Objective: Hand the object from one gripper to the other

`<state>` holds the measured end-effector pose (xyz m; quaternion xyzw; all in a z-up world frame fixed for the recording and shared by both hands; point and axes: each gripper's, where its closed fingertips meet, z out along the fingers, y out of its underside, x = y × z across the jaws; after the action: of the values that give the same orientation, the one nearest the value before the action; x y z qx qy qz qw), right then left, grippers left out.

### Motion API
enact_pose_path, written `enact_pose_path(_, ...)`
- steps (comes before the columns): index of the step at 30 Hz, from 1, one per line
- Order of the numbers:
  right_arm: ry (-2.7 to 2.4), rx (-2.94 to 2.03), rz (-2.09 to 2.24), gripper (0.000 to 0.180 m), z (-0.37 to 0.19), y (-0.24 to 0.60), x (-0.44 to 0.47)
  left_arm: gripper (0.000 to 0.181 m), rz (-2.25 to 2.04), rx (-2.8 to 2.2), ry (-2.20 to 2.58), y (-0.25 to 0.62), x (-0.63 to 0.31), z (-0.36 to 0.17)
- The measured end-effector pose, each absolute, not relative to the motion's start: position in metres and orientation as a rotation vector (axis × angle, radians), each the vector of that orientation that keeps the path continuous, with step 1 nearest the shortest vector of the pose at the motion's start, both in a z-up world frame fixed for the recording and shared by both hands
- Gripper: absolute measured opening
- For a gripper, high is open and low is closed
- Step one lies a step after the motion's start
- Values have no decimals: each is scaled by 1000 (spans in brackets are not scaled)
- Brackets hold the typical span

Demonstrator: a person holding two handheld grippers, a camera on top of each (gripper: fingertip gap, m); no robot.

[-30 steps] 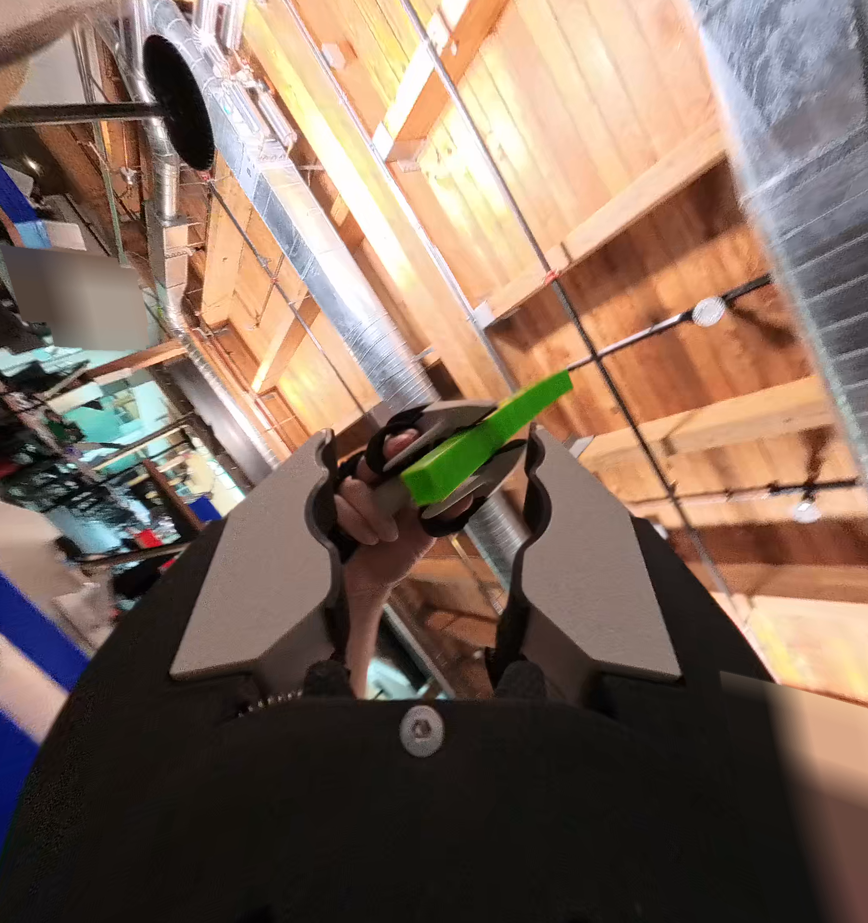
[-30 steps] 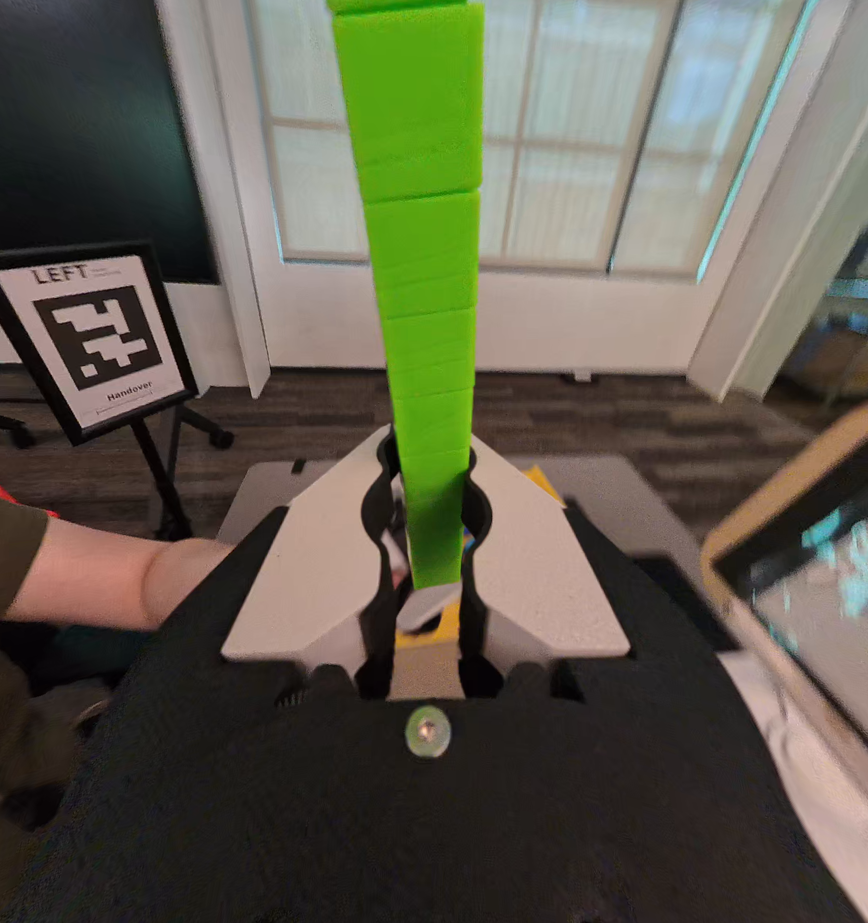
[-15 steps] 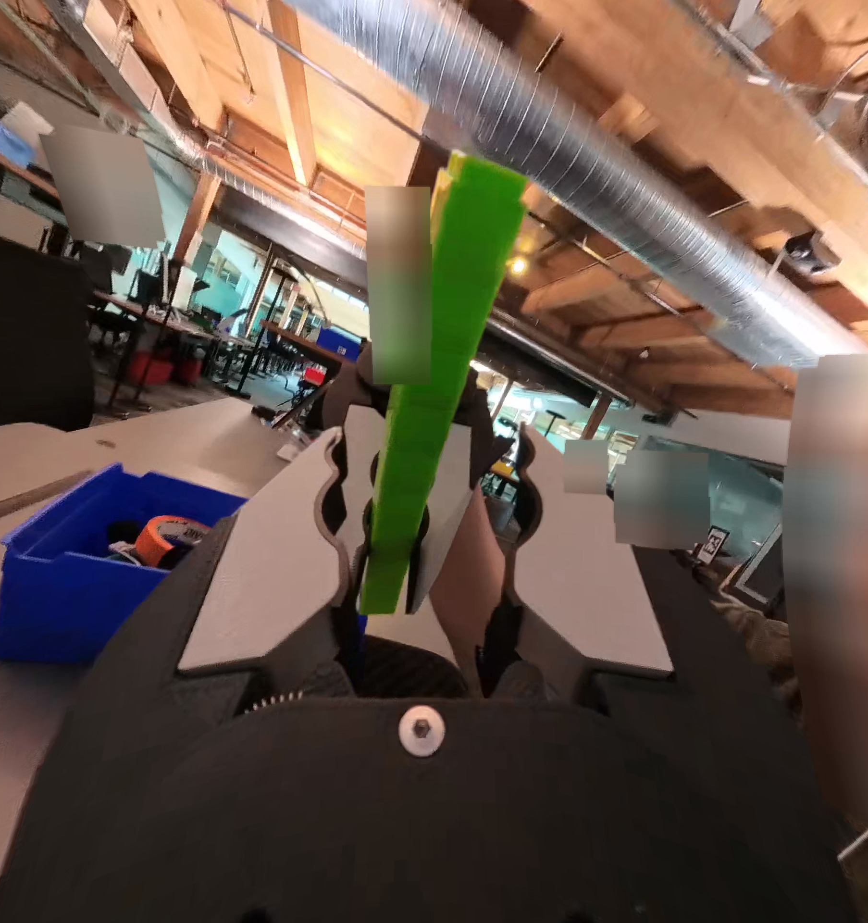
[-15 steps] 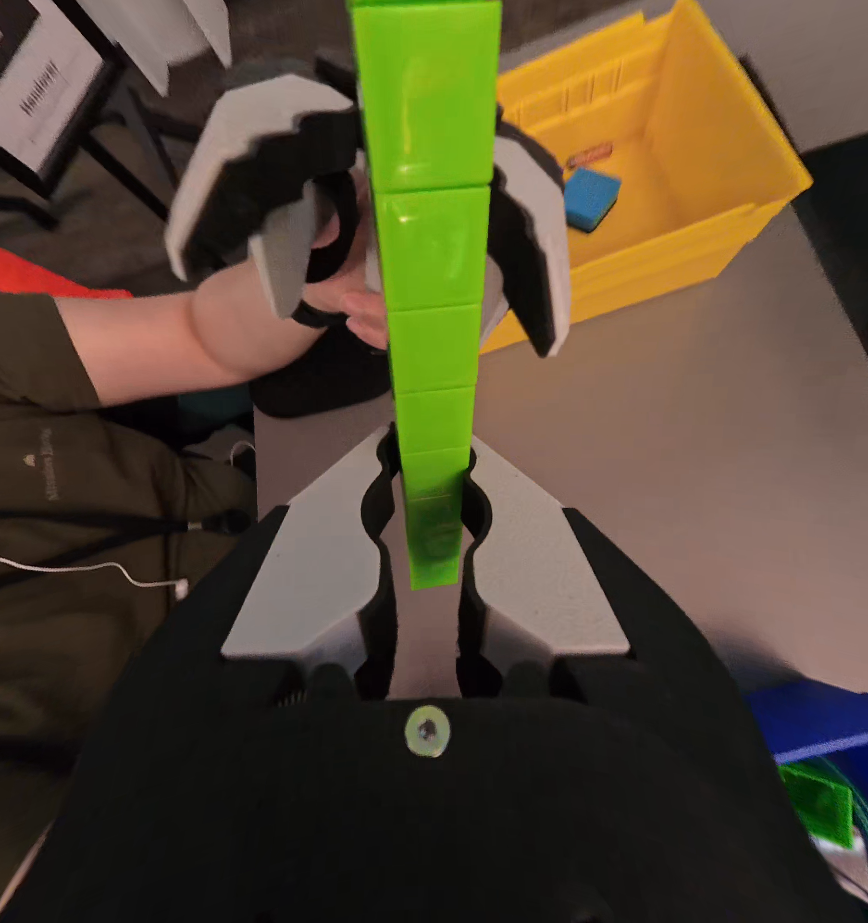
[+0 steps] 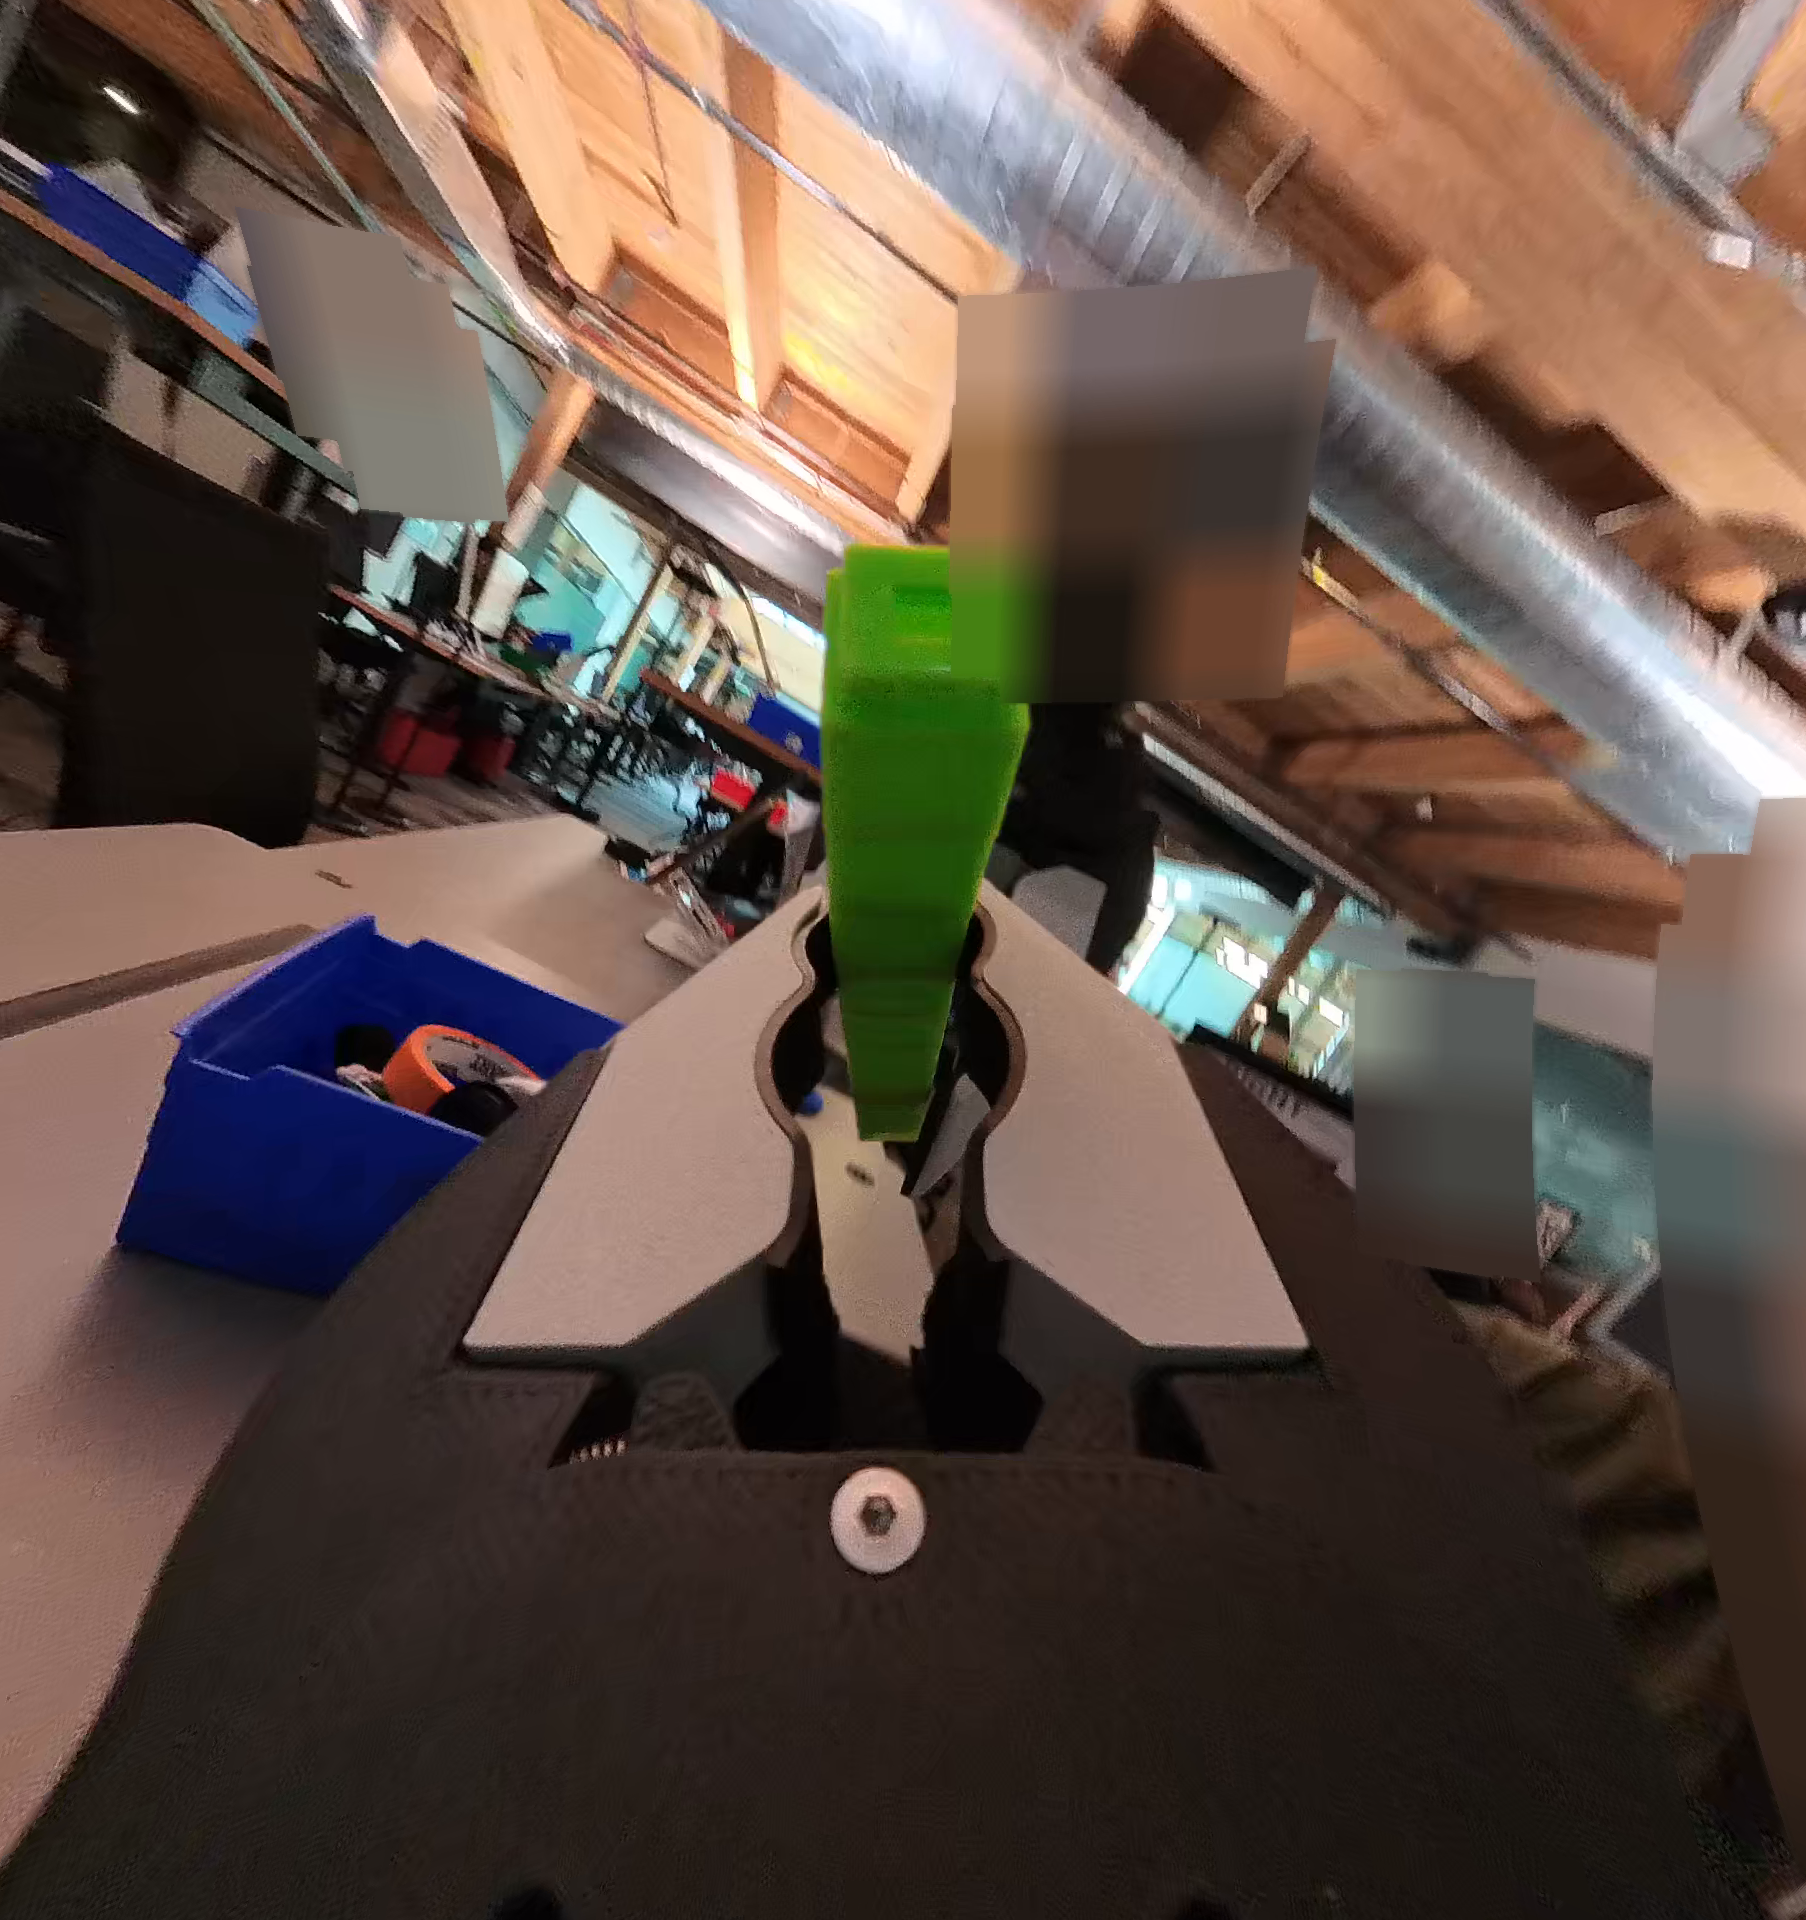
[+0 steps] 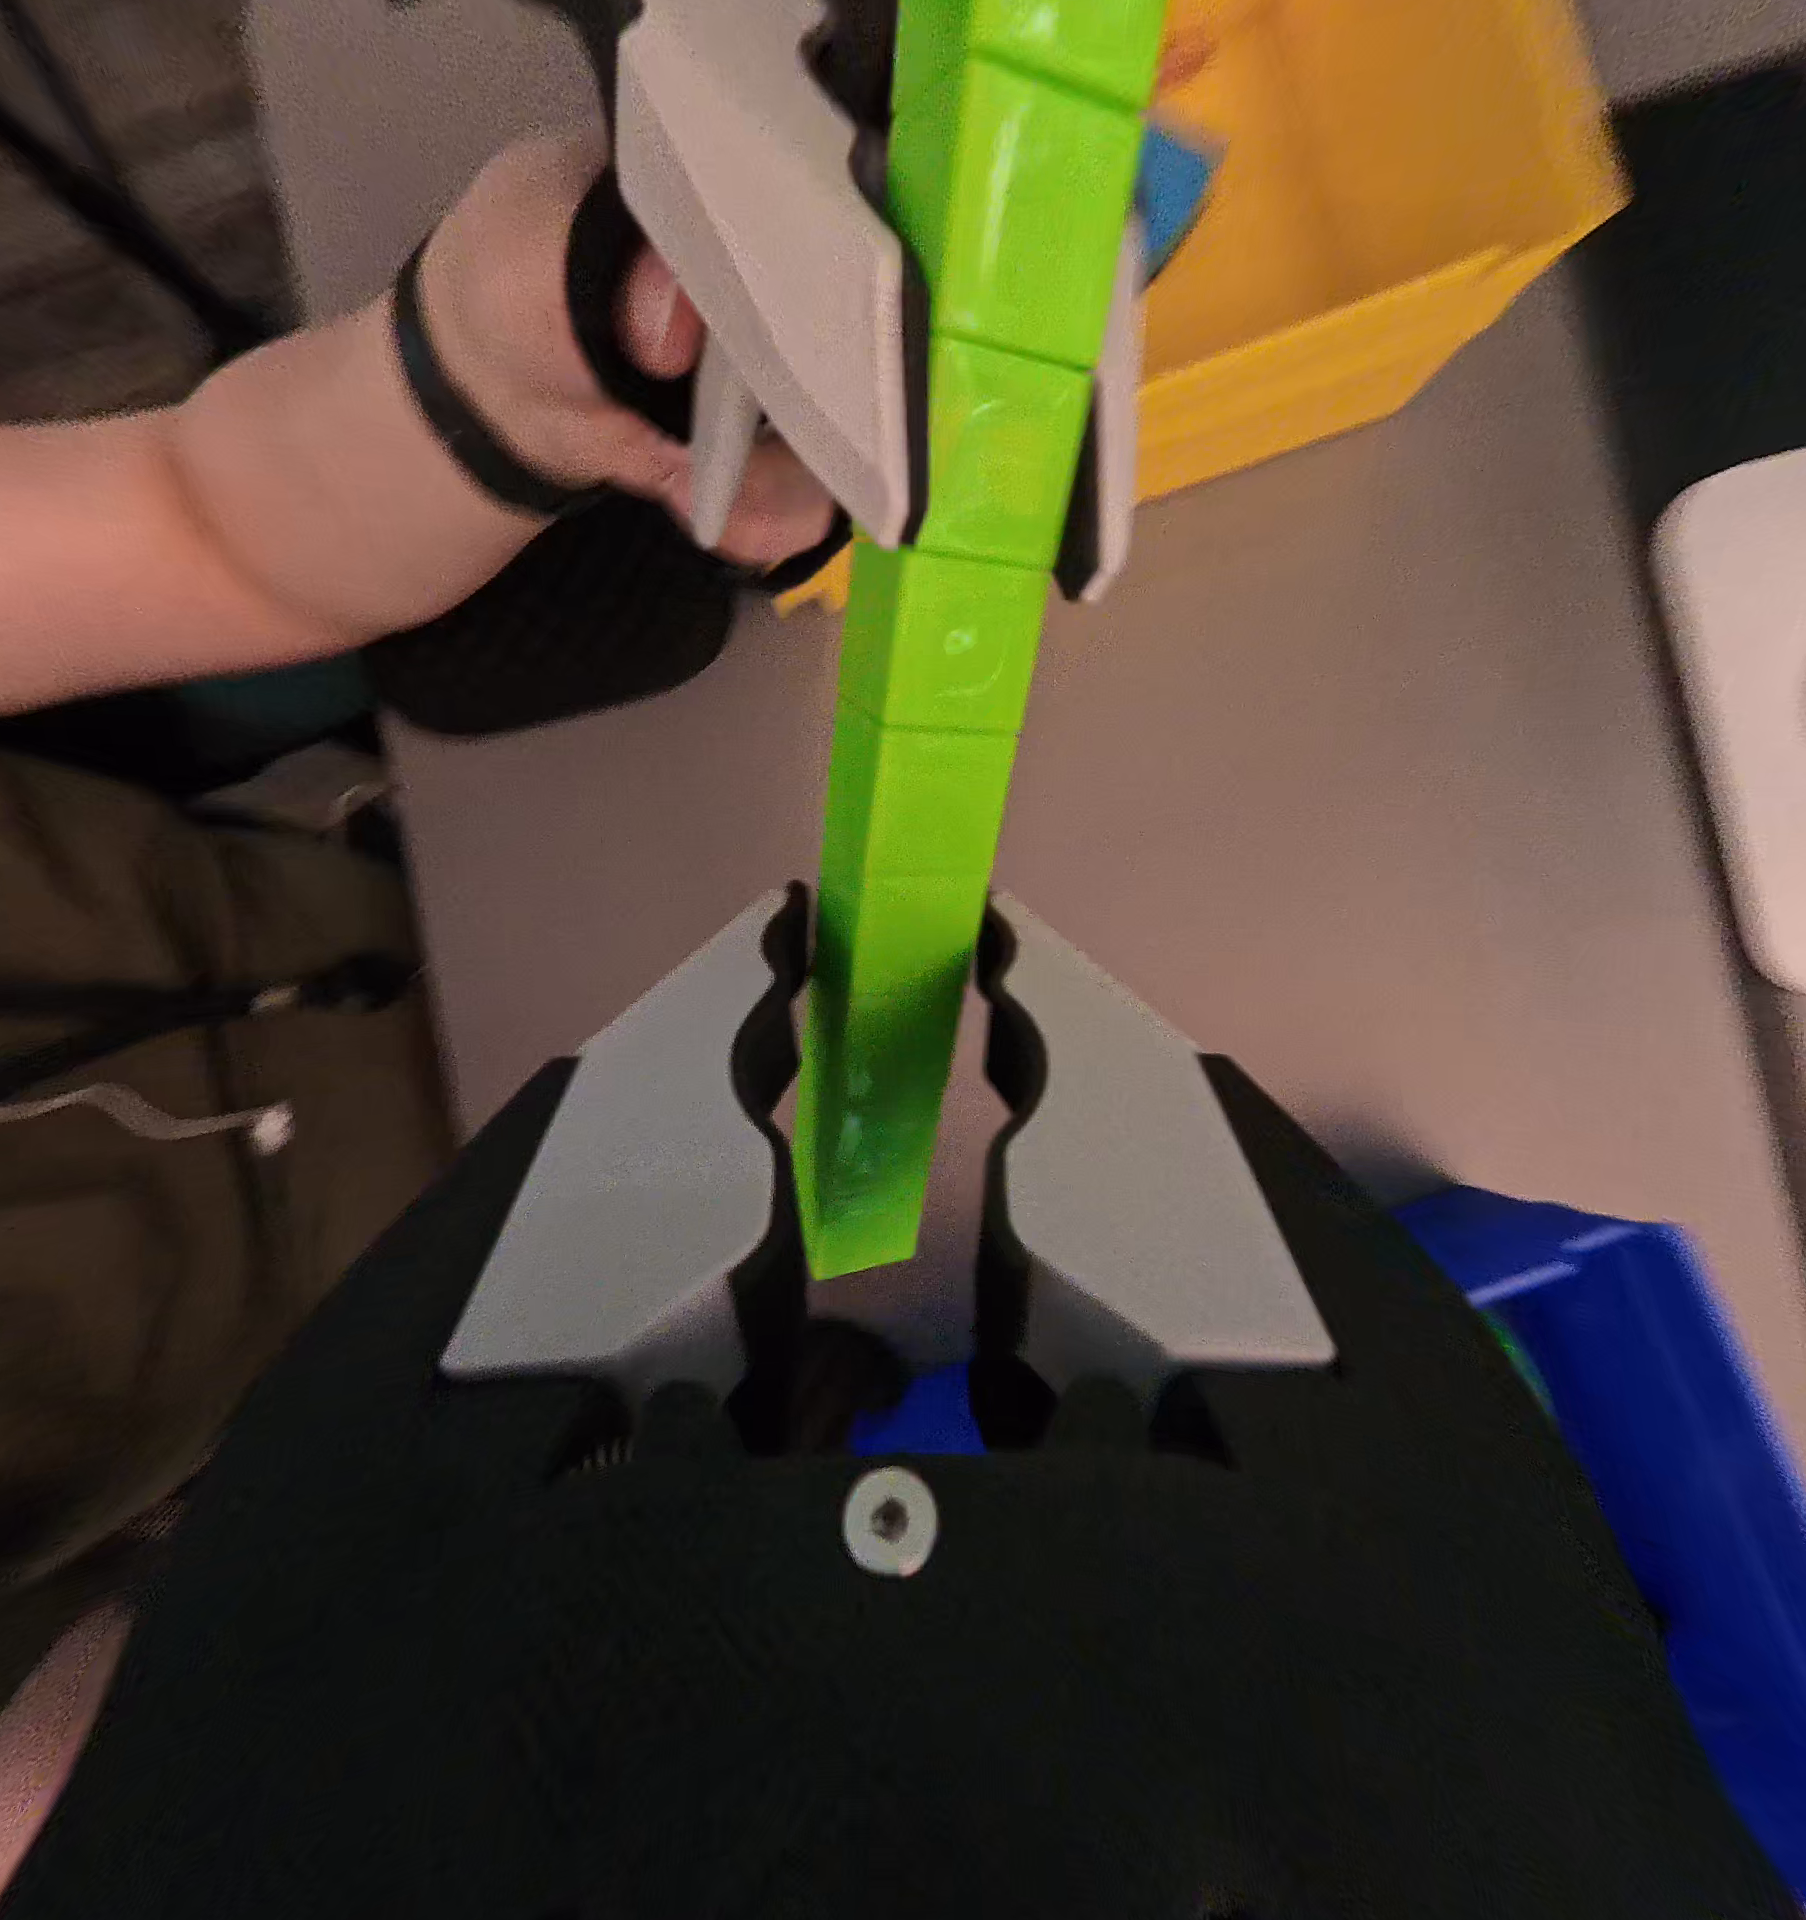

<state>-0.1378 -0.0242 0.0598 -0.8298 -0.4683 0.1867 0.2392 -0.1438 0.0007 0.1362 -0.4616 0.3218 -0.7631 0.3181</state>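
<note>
Clamping the green bar (image 6: 966, 665), both grippers' jaws hide its ends.

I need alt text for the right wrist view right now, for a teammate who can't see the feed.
A long green segmented bar runs between two tongs: the right tongs flank its near end, the left tongs clamp it farther up. Below are a grey table, yellow bin and blue bin.
</note>
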Motion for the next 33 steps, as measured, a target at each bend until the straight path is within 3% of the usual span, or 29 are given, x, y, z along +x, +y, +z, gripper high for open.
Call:
enact_pose_path(2,-1165,-2103,296,67,79,4,-129,19,-2038,-1227,697,18,-154,141)
enact_pose_path(4,-1022,-1899,-17,90,104,27,-110,19,-2025,-1239,548,39,-165,142)
enact_pose_path(8,-868,-1362,-368,99,153,5,-125,20,-2077,-1151,269,70,-195,148)
enact_pose_path(13,-817,-1008,8,89,156,-36,-180,19,-2433,-880,41,71,-228,172)
enact_pose_path(16,-820,-943,107,87,155,-26,-190,19,-2569,-824,95,48,-222,185)
enact_pose_path(24,-819,-754,241,63,195,-28,-195,19,-2782,-794,290,-14,-193,204)
enact_pose_path(26,-849,-734,217,50,195,-32,-194,19,-2795,-808,310,-20,-187,201)
enact_pose_path(28,-931,-720,172,22,188,-38,-195,19,-2846,-810,309,-24,-179,198)
enact_pose_path(29,-944,-730,134,22,187,-39,-191,20,-2872,-845,297,-25,-173,194)
enact_pose_path(30,-964,-755,95,20,185,-39,-185,28,-2871,-935,294,-25,-164,186)
enact_pose_path(32,-970,-842,27,20,187,-37,-165,65,-2767,-1168,327,-22,-142,165)
enact_pose_path(33,-960,-892,15,20,189,-37,-152,72,-2686,-1230,360,-18,-136,156)
